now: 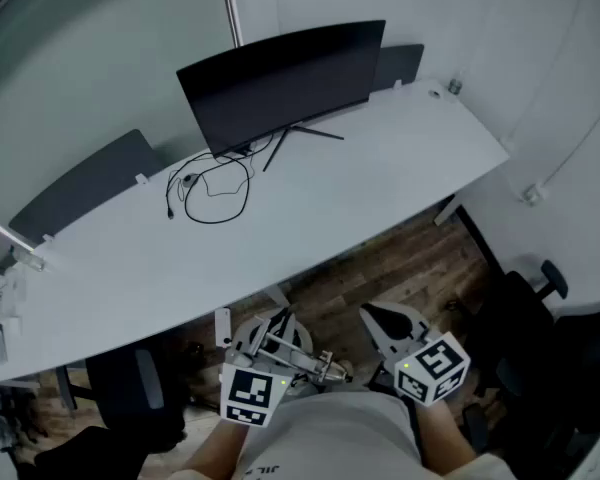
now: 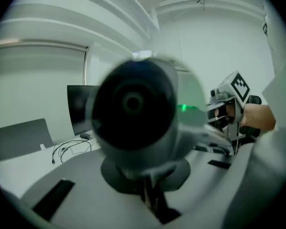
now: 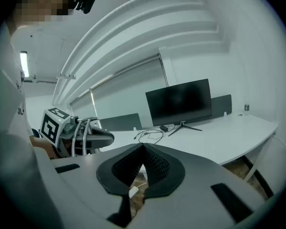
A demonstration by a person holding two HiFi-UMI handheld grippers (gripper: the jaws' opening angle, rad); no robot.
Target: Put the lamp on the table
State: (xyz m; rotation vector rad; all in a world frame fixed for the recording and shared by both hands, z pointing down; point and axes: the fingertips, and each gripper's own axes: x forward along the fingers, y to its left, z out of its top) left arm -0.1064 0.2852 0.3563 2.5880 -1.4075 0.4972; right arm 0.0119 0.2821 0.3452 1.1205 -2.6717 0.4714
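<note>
On the table [image 1: 380, 188], monitor [image 1: 280, 83] and cables [image 1: 190, 181].

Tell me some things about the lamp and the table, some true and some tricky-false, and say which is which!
1. The lamp already stands on the table. False: the left gripper is shut on it, and it is held over the floor, short of the table's edge.
2. A black monitor stands on the table. True.
3. The monitor's screen is lit up. False: it is dark.
4. A black cable lies looped on the table beside the monitor. True.
5. The right gripper holds the lamp too. False: its jaws are together with nothing between them.
</note>
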